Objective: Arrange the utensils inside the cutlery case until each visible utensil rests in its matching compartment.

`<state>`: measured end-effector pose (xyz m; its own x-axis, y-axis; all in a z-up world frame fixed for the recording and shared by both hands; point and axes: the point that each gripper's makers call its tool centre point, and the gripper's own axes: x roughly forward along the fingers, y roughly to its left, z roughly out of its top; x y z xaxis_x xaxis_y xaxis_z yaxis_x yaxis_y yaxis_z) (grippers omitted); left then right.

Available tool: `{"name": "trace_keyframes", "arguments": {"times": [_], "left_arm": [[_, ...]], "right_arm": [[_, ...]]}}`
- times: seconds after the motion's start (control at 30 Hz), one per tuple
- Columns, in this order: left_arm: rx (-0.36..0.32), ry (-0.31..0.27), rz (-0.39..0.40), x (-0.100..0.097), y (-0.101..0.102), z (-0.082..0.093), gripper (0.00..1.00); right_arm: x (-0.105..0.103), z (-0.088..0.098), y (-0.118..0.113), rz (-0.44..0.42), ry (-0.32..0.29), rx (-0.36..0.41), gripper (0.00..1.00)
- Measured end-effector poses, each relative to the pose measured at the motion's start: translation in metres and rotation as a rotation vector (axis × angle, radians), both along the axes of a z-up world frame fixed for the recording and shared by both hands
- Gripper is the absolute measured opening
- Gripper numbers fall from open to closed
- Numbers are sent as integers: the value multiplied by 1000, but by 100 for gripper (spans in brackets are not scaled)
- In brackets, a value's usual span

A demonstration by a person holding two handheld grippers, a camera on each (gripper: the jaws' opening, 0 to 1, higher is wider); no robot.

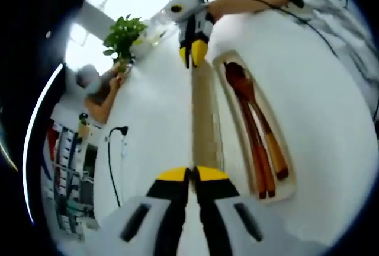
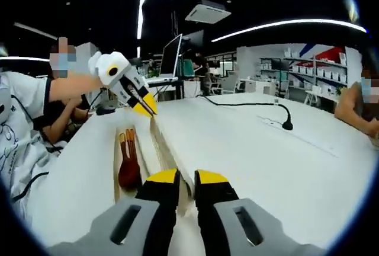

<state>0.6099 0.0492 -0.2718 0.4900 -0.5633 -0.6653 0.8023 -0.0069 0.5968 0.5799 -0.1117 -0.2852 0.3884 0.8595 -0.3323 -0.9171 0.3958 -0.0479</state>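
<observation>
A long cutlery case [image 1: 228, 99] lies on the white table. One open compartment holds several brown wooden utensils [image 1: 256, 137], a dark spoon bowl among them. Beside it a tan wooden panel [image 1: 204, 114] of the case stands along its length. My left gripper [image 1: 192, 174] is shut on the near end of that panel. My right gripper [image 1: 193, 51] pinches the far end. In the right gripper view, my right gripper [image 2: 186, 178] grips the panel [image 2: 161, 146], the left gripper [image 2: 145, 108] holds the other end, and the utensils [image 2: 128, 164] lie to the left.
A potted plant [image 1: 123, 35] and a black cable [image 1: 111, 161] are on the table's far side. A gooseneck microphone [image 2: 286, 120] stands on the white table [image 2: 249, 149]. People sit around the table; a monitor [image 2: 170, 54] stands behind.
</observation>
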Motion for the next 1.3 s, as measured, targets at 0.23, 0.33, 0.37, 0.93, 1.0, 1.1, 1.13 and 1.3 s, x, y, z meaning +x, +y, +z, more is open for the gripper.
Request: {"name": "trace_keyframes", "arguments": {"times": [0.23,0.33,0.37,0.93,1.0,1.1,1.13,1.3], "left_arm": [[-92,47,72,11,13,-3,5],[-123,68,85,11,12,2,6],[-124,63,85,11,13,4,6],[-440,242,152,-14,25,46,9],[-500,308,178,-18,26,46,10],[-562,374,197,-22,29,42,11],[-573,382,199,-23,31,41,12],[-666,469,207,-31,37,43,17]], "right_arm": [[-7,-1,11,48,-51,-36,3],[-4,5,9,53,-95,-33,3],[-3,8,9,53,-108,-25,3],[-14,44,13,163,-337,-9,2],[-16,46,13,177,-375,-14,2],[-22,48,13,208,-426,-35,2],[-24,48,12,215,-431,-39,2],[-32,52,9,248,-476,-56,2]]}}
